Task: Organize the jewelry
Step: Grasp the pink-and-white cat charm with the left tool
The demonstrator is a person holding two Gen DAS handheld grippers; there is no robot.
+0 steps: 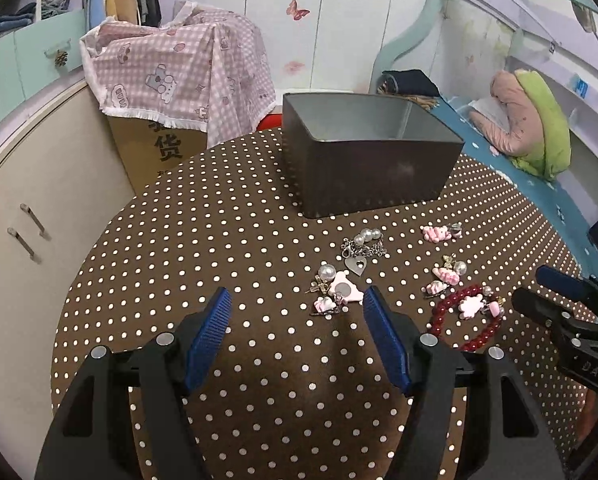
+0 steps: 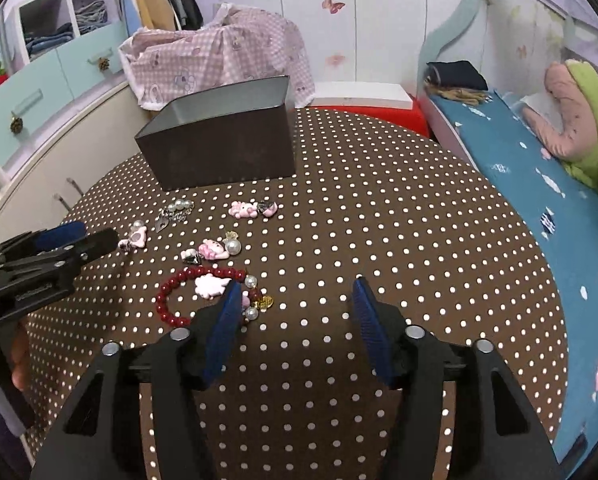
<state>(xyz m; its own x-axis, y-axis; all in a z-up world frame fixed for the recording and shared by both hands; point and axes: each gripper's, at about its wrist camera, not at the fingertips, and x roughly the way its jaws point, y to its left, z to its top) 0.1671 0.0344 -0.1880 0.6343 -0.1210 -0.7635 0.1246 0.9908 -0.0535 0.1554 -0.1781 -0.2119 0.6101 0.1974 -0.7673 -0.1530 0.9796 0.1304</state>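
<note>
A dark open metal box [image 1: 369, 156] [image 2: 223, 136] stands at the far side of the dotted round table [image 1: 219, 248] [image 2: 399, 220]. Jewelry lies loose in front of it: a red bead bracelet [image 1: 445, 314] [image 2: 171, 300] around a pink charm [image 1: 470, 306] [image 2: 211, 285], a pearl chain with a heart tag [image 1: 361, 248] [image 2: 175, 212], pink charms [image 1: 437, 233] [image 2: 243, 209] and pearl earrings [image 1: 326, 272] [image 2: 233, 246]. My left gripper [image 1: 297, 300] [image 2: 87, 238] is open and empty, just left of the pieces. My right gripper [image 2: 297, 290] [image 1: 539, 288] is open and empty, right of the bracelet.
A cardboard box under a pink checked cloth [image 1: 179, 80] [image 2: 219, 56] stands behind the table. Cabinets [image 1: 31, 208] lie to the left. A bed with a blue sheet [image 2: 539, 184] and a pink-green pillow [image 1: 527, 120] runs along the right. A red stool [image 2: 379, 114] sits behind the table.
</note>
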